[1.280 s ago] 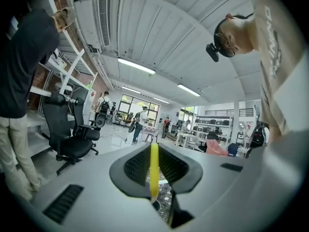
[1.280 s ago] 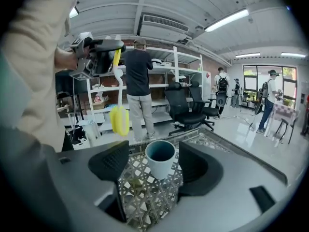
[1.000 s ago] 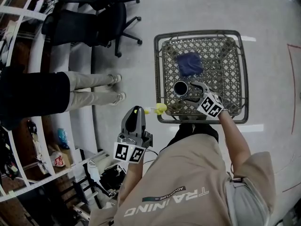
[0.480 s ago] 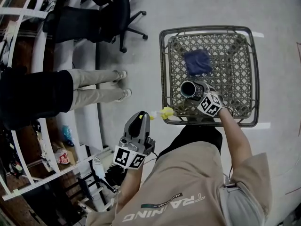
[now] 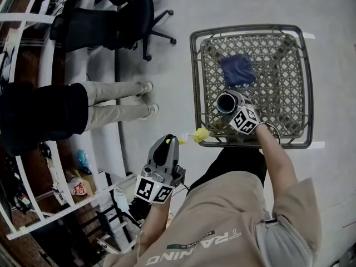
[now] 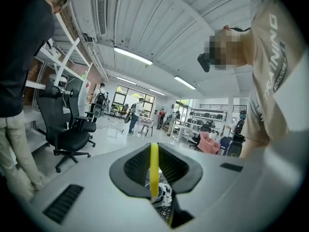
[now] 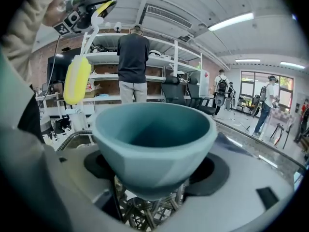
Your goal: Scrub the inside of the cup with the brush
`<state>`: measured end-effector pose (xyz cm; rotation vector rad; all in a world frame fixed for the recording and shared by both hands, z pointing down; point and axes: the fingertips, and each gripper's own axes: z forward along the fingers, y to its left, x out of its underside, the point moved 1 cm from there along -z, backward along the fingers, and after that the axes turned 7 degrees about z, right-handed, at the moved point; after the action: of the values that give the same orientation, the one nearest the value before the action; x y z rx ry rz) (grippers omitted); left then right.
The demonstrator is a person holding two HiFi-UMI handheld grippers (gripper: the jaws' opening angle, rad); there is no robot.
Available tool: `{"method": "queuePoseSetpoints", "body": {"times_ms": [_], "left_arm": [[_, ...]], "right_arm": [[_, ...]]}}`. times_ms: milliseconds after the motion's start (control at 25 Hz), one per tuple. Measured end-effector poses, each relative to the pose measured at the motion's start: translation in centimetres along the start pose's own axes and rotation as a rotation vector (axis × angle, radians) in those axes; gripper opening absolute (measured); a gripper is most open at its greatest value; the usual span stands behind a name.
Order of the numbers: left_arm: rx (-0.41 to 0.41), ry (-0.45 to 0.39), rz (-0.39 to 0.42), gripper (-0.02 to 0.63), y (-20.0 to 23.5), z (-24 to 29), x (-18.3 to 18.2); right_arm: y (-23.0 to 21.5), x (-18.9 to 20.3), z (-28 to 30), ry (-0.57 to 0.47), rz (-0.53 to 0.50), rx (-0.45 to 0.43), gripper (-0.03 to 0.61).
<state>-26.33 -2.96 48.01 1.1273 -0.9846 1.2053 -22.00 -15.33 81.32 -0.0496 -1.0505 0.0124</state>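
A teal cup (image 5: 227, 102) (image 7: 153, 139) stands upright in the wire basket (image 5: 194, 88), its base just over the mesh. My right gripper (image 5: 232, 105) (image 7: 154, 180) reaches around it. Its jaws have just been opening, and the cup sits between them with the fingers standing wide at its sides. A brush with a yellow head (image 5: 200, 133) (image 7: 76, 79) hangs at the basket's near-left corner. My left gripper (image 5: 168, 142) (image 6: 153, 187) is shut on its thin yellow handle (image 6: 153, 170), outside the basket and left of the cup.
A dark blue cloth (image 5: 238, 69) lies in the basket beyond the cup. A person in beige trousers (image 5: 111, 102) stands to the left by white shelving (image 5: 103, 149). Black office chairs (image 5: 105, 15) stand at the far left on the grey floor.
My right gripper has sunk with the cup down to the basket's mesh. The left gripper and brush have dropped slightly, staying at the basket's near-left corner.
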Motion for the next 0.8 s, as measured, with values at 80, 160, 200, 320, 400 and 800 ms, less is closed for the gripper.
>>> {"method": "queuePoseSetpoints", "body": {"times_ms": [80,160,200,320,400,800], "left_arm": [[-0.012,0.001,0.002,0.052,0.3,-0.6,0.1],[-0.023,0.002,0.003,0.052,0.6,-1.3,0.1],[-0.029,0.001,0.003,0.052,0.7,-1.6,0.1],[-0.042,-0.006,0.004,0.052,1.0,-2.2,-0.1],[-0.041,-0.016,0.008,0.052,1.1,-2.4,-0.5],[0.042,-0.137,0.016,0.053,0.4,-0.8,-3.7]], "right_arm": [[-0.1,-0.2,0.4,-0.007,0.003,0.005,0.396],[-0.1,-0.4,0.5,0.001,0.006,0.001,0.396],[-0.2,-0.5,0.5,0.01,0.009,-0.002,0.396],[-0.3,-0.5,0.5,0.045,0.029,-0.019,0.396],[0.0,-1.0,0.0,0.053,0.028,-0.032,0.396],[0.7,-7.7,-7.7,-0.002,0.048,0.009,0.396]]}}
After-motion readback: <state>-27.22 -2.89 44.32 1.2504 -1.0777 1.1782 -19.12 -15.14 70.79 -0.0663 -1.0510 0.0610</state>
